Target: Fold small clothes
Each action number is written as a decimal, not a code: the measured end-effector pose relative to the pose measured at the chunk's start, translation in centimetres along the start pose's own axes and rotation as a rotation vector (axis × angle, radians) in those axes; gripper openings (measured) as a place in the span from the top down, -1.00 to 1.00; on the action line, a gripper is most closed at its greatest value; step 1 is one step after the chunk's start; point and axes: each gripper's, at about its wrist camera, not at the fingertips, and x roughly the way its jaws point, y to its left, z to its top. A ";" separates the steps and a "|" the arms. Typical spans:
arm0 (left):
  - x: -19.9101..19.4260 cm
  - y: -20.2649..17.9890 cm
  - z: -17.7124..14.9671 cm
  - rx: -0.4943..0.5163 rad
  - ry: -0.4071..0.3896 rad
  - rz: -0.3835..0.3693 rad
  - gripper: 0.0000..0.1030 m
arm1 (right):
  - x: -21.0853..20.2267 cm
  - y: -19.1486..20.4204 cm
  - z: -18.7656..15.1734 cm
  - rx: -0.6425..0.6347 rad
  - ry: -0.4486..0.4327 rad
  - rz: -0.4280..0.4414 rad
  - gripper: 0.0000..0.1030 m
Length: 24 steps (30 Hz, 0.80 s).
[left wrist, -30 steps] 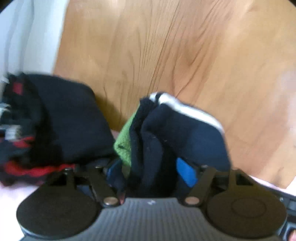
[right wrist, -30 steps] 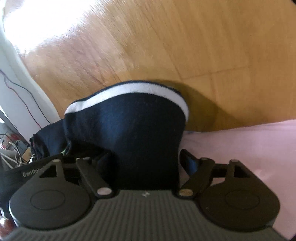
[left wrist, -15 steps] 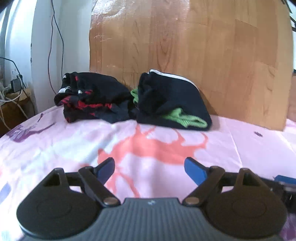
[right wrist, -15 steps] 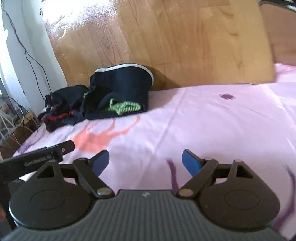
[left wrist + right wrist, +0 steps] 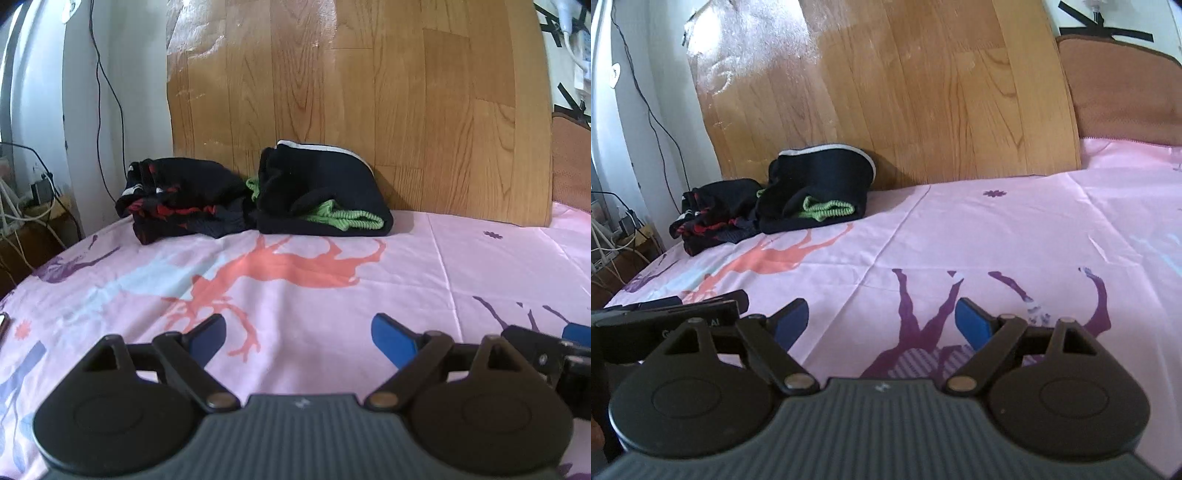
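A folded navy garment [image 5: 325, 184] with a white trim and green fabric tucked inside lies at the far edge of the pink bed sheet [image 5: 461, 266], against the wooden board. A folded black and red garment [image 5: 177, 195] touches its left side. Both also show in the right wrist view: the navy garment [image 5: 820, 184] and the black and red garment [image 5: 713, 210]. My left gripper [image 5: 299, 339] hovers well in front of them, open, nothing between its blue pads. My right gripper [image 5: 882, 325] is beside it to the right, open and empty too.
A wooden board [image 5: 369, 92] stands upright behind the clothes. Cables and a plug [image 5: 33, 206] hang off the bed's left edge by the white wall. A brown padded headboard [image 5: 1126, 92] rises at the right. The sheet bears printed deer figures.
Both grippers let go of the navy garment, which now rests by the board, and drew back across the sheet. Their jaws stand wider and empty.
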 end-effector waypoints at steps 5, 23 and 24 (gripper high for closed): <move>0.1 0.0 0.0 0.005 0.002 -0.003 -0.75 | 0.0 -0.3 0.0 0.019 -0.003 0.006 -0.72; 0.0 -0.1 -0.1 0.007 -0.003 -0.008 -0.91 | 0.0 -0.7 0.0 0.048 0.005 0.038 -0.72; 0.0 -0.1 -0.1 0.005 -0.003 -0.007 -0.91 | 0.0 -0.7 0.0 0.049 0.005 0.039 -0.72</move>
